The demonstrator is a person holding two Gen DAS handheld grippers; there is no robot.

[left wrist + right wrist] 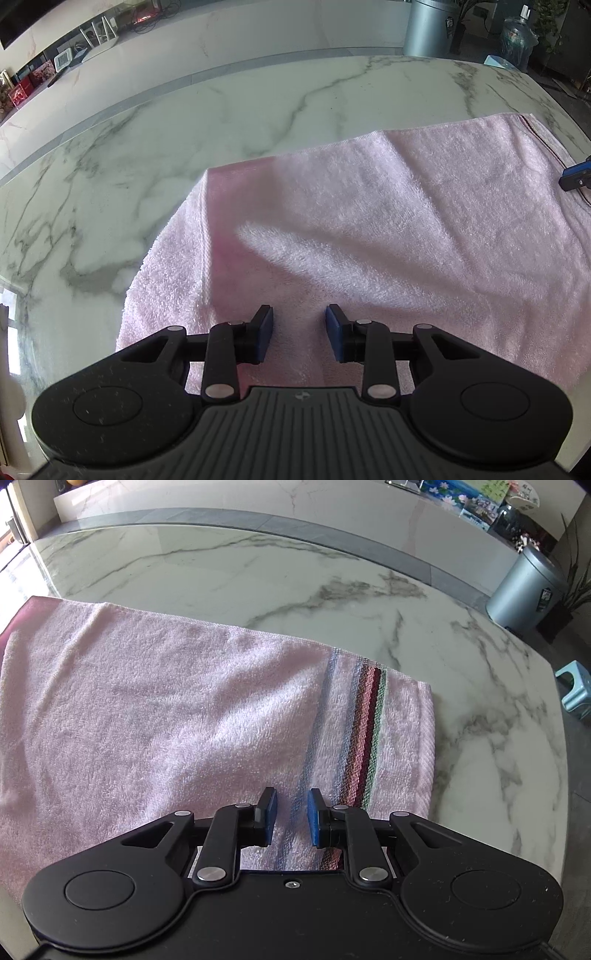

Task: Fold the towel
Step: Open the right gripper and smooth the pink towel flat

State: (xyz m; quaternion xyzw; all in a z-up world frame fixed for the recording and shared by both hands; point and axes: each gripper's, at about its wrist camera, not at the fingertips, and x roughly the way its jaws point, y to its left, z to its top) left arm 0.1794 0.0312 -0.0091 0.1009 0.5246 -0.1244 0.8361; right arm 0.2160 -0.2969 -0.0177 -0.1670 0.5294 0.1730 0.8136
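Black two-finger left gripper (299, 334) with blue pads hangs over the near edge of the pink terry towel (388, 236), its jaws parted, pinching nothing. Its twin, the right gripper (291, 818), hovers with a narrower gap above the towel's striped end. Folded double, the towel lies flat on the white grey-veined marble table (480, 709).

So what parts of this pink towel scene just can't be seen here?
- Near edge of the towel: hidden under the left tool in the left wrist view, and under the right tool in the right wrist view.
- Whether either tool's pads pinch cloth: cannot tell; their tips are against the towel.
- Shelf items behind the table, left wrist view: too small and warped.
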